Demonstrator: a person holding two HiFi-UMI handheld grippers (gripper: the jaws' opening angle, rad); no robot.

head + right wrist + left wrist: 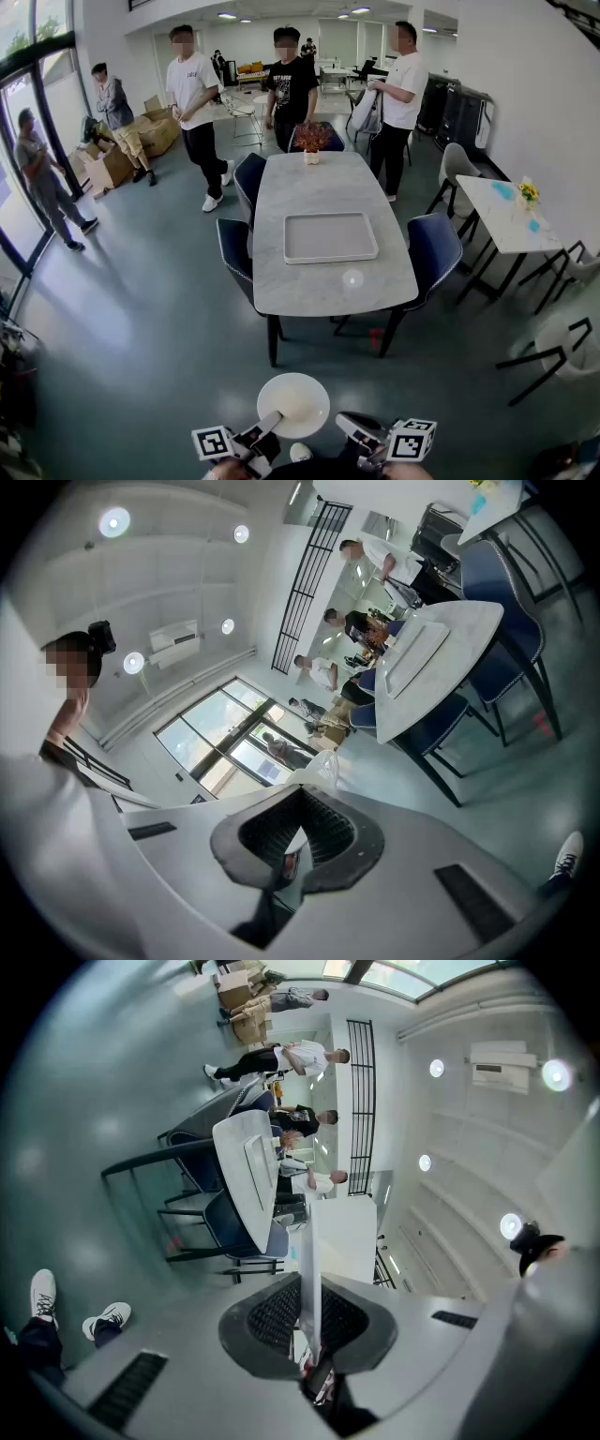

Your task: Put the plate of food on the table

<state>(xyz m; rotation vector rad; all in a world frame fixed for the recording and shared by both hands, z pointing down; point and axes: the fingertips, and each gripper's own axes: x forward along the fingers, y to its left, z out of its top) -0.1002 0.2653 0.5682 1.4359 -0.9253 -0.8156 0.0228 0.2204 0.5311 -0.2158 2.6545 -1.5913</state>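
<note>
— Where is the plate (pixel 293 401) seen?
— It is held in the air well short of the table (pixel 328 187), off its near end, above the grey floor (pixel 141 309). No food can be made out on it from the head view.
— How is it gripped?
— The left gripper (pixel 309 1330) is clamped on the plate's left rim, and the plate is seen edge-on between its jaws. The right gripper (pixel 295 841) is closed on the opposite rim, where a white edge is pinched.
— What is laid on the table?
— A white tray (pixel 330 237) is set near its middle and a potted plant (pixel 311 141) at its far end. Dark blue chairs (pixel 433 248) are drawn up along its sides.
</note>
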